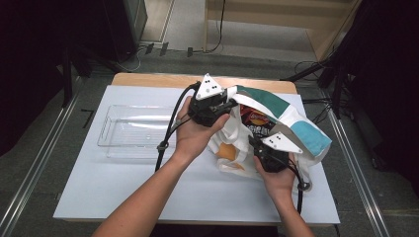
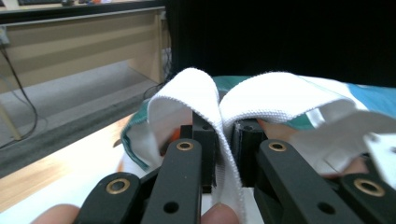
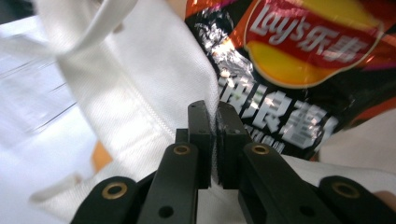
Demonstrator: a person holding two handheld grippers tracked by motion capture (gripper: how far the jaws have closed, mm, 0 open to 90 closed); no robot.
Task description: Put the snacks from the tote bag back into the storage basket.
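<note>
White board covers the wooden surface (image 1: 148,80); grey floor and dark curtains surround it. A clear tray (image 1: 129,131) lies left. Left tongs (image 2: 223,140) pinch the bag's strap (image 2: 205,93); right tongs (image 3: 215,140) clamp the bag (image 1: 296,126) rim beside the chips (image 3: 299,70).

One camera looks down from above onto the worktop (image 1: 148,197); two ride the hand-held grippers, close against the bag (image 1: 296,121); all share it.
</note>
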